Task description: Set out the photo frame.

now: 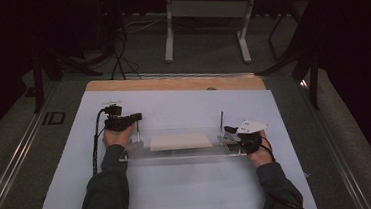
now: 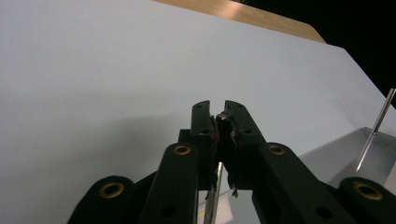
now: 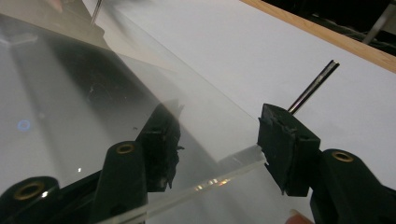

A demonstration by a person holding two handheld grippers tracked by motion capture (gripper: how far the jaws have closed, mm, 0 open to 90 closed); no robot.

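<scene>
High view: my left claw (image 1: 135,119) pinches the left metal rod (image 1: 138,133); my right claw (image 1: 231,131) stands spread across the clear plate's (image 1: 177,153) corner.

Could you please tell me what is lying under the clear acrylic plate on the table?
Under the clear acrylic plate lies a pale rectangular board, on the white sheet. What is beneath the board is covered.

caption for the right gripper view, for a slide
Open right gripper straddles the corner of a clear plate, with a metal pin behind.
</scene>
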